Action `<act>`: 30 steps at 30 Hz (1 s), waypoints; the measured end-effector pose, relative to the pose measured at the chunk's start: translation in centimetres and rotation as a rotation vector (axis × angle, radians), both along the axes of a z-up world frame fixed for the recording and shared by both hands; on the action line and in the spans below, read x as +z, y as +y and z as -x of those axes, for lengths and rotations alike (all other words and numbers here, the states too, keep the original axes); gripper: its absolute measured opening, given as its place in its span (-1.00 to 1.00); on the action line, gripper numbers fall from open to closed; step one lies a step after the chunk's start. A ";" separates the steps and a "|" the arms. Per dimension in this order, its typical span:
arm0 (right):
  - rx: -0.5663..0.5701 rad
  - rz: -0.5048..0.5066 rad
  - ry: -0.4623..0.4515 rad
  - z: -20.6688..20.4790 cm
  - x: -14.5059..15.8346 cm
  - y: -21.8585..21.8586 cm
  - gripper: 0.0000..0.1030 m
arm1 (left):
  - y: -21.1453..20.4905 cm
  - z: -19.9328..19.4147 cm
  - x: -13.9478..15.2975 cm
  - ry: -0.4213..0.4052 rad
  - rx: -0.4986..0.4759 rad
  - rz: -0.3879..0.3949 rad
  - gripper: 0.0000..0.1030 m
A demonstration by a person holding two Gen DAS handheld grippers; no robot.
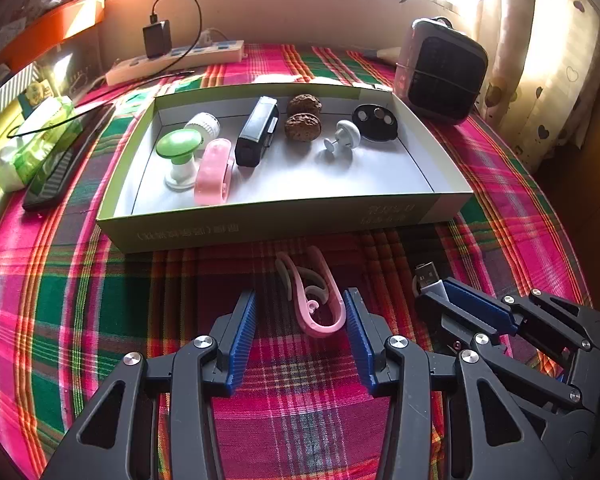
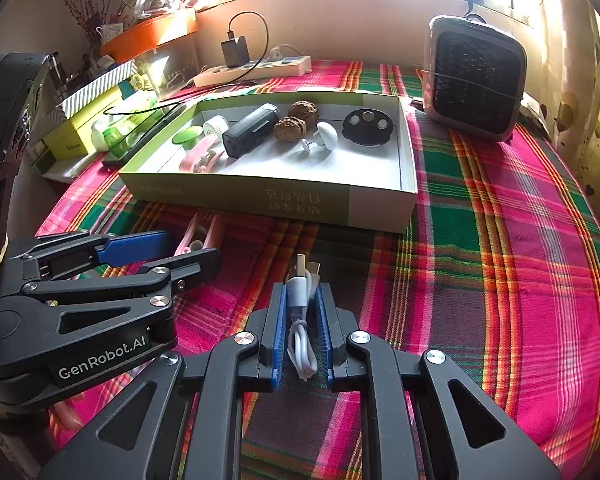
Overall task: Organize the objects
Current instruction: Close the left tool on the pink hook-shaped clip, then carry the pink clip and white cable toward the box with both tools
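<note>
So the left gripper (image 1: 300,312) is spread as wide as it goes, hanging over the pink hook (image 1: 314,294) that lies flat on the plaid cloth (image 1: 80,300), just in front of the box (image 1: 280,224). The hook sits between the blue pads (image 1: 244,328), closer to the right-hand one, maybe touching it, hard to tell. Nothing pinched yet. The right gripper (image 2: 302,320) is pressed together on a white USB cable (image 2: 300,312), plug end poking out past the tips, the rest folded in a loop between the pads.

If I were doing the grab, I'd centre the hook first so both pads land on it at once, otherwise one side shoves it along the cloth. It's thin, curly plastic with open gaps, so clamp across the long outer bow, not the little curl. It lies flat, so the tips need to get right down to the cloth.

The box is shallow cardboard, green outside, white inside. Already in there: a green-topped knob (image 1: 180,148), a pink clip (image 1: 214,172), a black block (image 1: 258,132), two bumpy brown walnuts (image 1: 303,118), a white hook (image 1: 342,138) and a black disc (image 1: 374,120). Hard smooth plastic mostly, the walnuts rough. Plenty of bare floor along the front of the box for both.
</note>
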State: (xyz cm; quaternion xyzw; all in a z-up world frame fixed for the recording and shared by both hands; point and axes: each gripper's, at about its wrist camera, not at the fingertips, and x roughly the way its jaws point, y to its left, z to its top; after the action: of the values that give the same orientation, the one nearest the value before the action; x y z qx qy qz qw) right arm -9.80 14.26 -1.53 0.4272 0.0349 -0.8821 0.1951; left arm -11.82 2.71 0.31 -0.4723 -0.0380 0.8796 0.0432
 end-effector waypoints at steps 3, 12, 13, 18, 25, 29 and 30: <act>0.001 -0.003 0.001 0.0 0.0 -0.1 -0.69 | -0.2 0.0 0.0 -0.001 0.001 -0.009 -0.18; -0.002 -0.010 0.002 0.0 0.0 -0.1 -0.69 | -0.3 -0.1 0.0 0.011 -0.001 0.008 -0.39; -0.003 -0.012 0.003 0.0 0.0 -0.1 -0.69 | -0.4 -0.1 0.0 0.010 0.002 0.007 -0.44; -0.008 -0.020 0.006 0.0 0.0 -0.2 -0.69 | -0.7 -0.1 0.0 0.013 0.003 0.011 -0.58; -0.015 -0.028 0.008 0.0 0.0 -0.2 -0.69 | -0.9 -0.2 0.0 0.022 -0.005 0.015 -0.62; -0.016 -0.034 0.010 0.0 0.0 -0.3 -0.70 | -1.0 -0.2 0.0 0.024 -0.011 0.012 -0.62; -0.017 -0.036 0.010 0.0 0.0 -0.3 -0.70 | -1.0 -0.3 0.0 0.025 -0.012 0.011 -0.62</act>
State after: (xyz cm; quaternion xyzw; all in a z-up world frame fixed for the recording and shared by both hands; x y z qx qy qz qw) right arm -9.82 13.96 -1.50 0.4266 0.0480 -0.8851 0.1797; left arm -11.54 1.73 0.30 -0.4618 -0.0300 0.8853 0.0464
